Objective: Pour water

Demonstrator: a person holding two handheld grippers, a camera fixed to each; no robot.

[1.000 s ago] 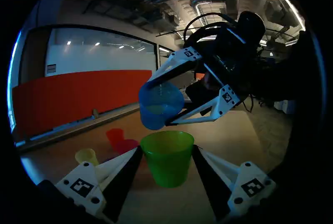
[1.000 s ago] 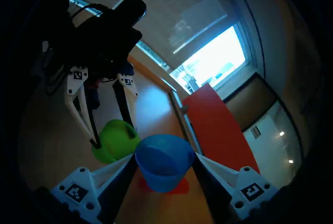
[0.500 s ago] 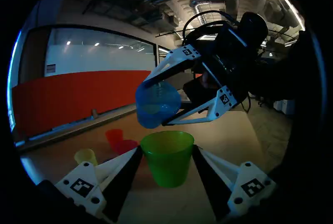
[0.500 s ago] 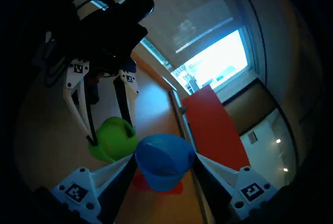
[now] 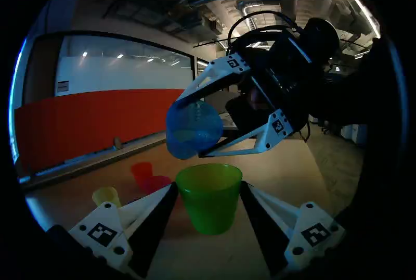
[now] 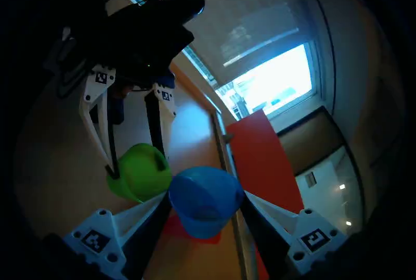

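The green cup (image 5: pixel 209 199) is an opaque, tapered plastic tumbler. It stands upright with its mouth open upward, pinched between the two fingertips of the left gripper (image 5: pixel 209 186), one finger against each side of its wall. The blue cup (image 5: pixel 193 129) is translucent plastic with a paler band showing through its wall. It is clamped between the fingers of the right gripper (image 6: pixel 205 195) and tipped over, its rim leaning down toward the green cup's mouth. It hangs just above that mouth without touching it, slightly toward the left finger's side.
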